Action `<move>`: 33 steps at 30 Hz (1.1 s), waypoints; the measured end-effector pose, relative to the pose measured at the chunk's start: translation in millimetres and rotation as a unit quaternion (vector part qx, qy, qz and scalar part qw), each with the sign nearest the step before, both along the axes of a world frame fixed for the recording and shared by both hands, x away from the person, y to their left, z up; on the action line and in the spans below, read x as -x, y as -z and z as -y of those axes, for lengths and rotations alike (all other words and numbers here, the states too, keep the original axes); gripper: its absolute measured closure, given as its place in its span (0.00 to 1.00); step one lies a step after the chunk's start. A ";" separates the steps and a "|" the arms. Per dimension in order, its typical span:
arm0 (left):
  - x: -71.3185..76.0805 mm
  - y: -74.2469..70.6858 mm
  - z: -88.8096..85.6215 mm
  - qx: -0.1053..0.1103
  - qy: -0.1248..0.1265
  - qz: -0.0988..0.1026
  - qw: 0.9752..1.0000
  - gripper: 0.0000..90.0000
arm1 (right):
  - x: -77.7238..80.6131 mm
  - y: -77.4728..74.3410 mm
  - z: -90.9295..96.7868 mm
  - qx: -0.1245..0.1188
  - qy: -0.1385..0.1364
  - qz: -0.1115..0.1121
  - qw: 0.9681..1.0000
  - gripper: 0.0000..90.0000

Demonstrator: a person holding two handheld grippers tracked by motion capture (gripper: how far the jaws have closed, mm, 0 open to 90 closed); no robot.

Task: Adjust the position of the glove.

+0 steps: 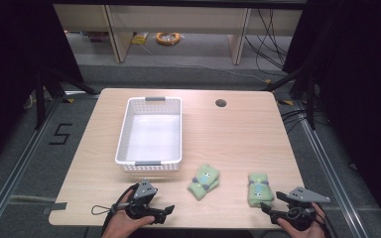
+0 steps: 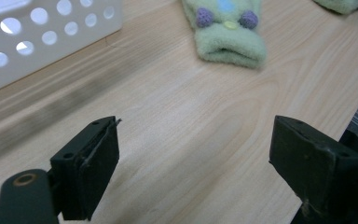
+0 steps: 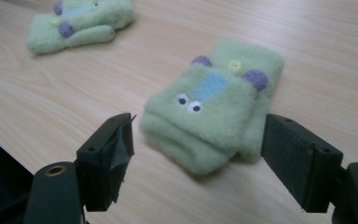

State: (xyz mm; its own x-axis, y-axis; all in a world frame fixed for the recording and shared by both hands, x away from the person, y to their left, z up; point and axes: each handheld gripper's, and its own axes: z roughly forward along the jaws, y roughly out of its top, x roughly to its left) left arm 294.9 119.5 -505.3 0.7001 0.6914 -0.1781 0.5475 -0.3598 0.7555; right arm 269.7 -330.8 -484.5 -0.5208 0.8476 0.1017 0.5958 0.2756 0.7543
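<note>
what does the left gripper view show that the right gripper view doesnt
Left gripper view alone: the perforated wall of the white basket at upper left, and bare table between its open jaws.

Right gripper view alone: the front of the near green mitten, with two eyes, a blue patch, a yellow button and purple knobs, lying just ahead of its open jaws.

Both: the wooden table, the other green mitten and a pair of black jaws standing apart with nothing held.
</note>
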 end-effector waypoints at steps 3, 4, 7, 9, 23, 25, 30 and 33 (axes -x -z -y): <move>-0.2 -1.1 -0.7 -0.003 0.003 0.001 1.000 0.18 | 0.9 -2.7 -1.4 -0.008 0.001 -0.003 1.000 0.31; -0.1 -2.4 -0.1 0.003 0.002 -0.005 1.000 0.18 | 0.3 -4.2 -1.3 -0.009 -0.005 0.001 1.000 0.31; 0.1 -7.9 4.3 0.020 0.001 -0.006 1.000 0.21 | -3.9 -18.2 -7.5 -0.009 -0.017 0.002 1.000 0.31; 0.8 -9.1 7.0 0.026 -0.002 -0.001 1.000 0.22 | -5.5 -22.8 -10.4 -0.007 -0.016 0.002 1.000 0.31; -11.6 -18.4 37.7 0.043 0.010 -0.005 0.999 0.38 | -58.6 -63.0 -81.3 0.049 -0.144 0.008 0.988 0.51; -13.4 -18.8 43.3 0.037 0.021 -0.013 0.999 0.40 | -68.7 -61.1 -94.7 0.047 -0.150 0.002 0.988 0.54; -17.1 -18.2 61.2 0.014 0.045 -0.001 0.999 0.44 | -94.4 -49.7 -120.0 0.054 -0.174 -0.022 0.983 0.63; -22.5 -18.1 69.3 0.009 0.046 -0.002 0.999 0.45 | -106.4 -42.1 -129.7 0.062 -0.179 -0.037 0.981 0.66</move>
